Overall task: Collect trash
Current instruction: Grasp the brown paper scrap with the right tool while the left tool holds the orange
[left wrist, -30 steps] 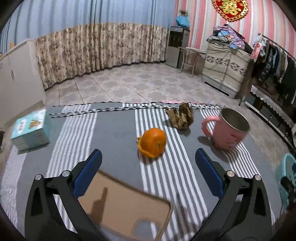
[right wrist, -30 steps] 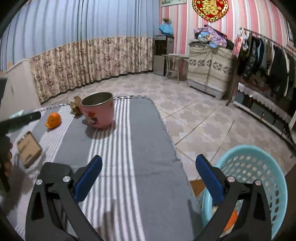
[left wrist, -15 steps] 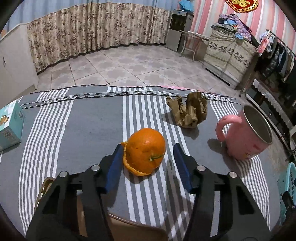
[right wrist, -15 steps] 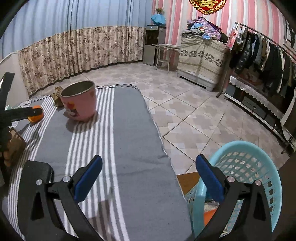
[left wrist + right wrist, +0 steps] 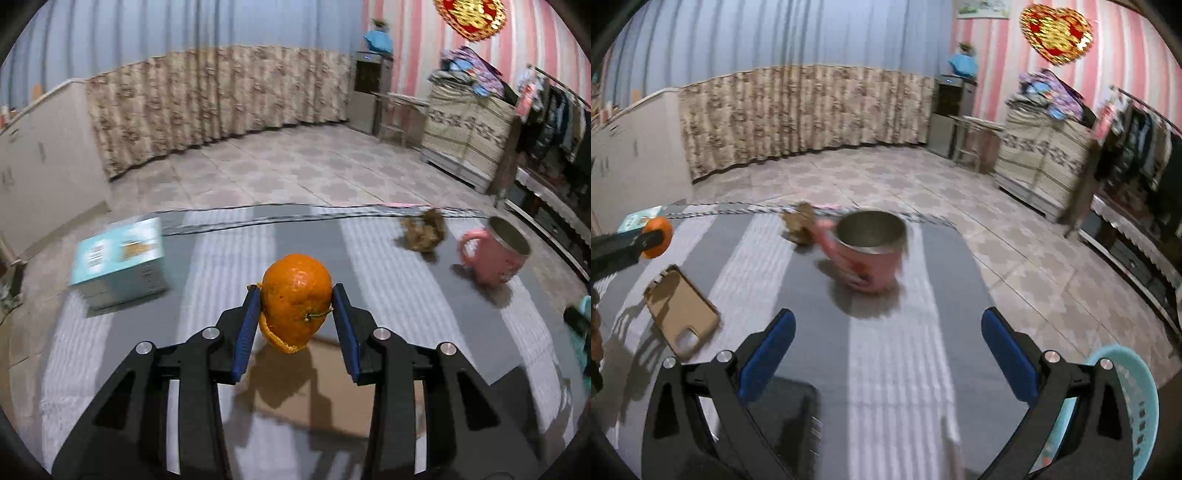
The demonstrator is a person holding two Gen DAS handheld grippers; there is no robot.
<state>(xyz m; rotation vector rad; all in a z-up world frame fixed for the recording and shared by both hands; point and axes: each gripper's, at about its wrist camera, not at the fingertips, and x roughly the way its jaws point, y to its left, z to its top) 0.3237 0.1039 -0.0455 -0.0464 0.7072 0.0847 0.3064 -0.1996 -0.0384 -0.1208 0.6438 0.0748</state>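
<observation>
Left tongs (image 5: pixel 295 306) just closed, now pinching the orange peel (image 5: pixel 296 299), lifted off the tabletop (image 5: pixel 388 266). Right tongs (image 5: pixel 886 354) spread, empty. Hold grip steady, carry to teal basket (image 5: pixel 1126 406).

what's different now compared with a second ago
The left gripper moved forward over the phone case to the orange peel; its fingers have just been closing and now clamp it, lifted off the cloth. The right gripper swung left toward the pink mug, still open and empty. Mug, paper wad and box stayed put.
</observation>
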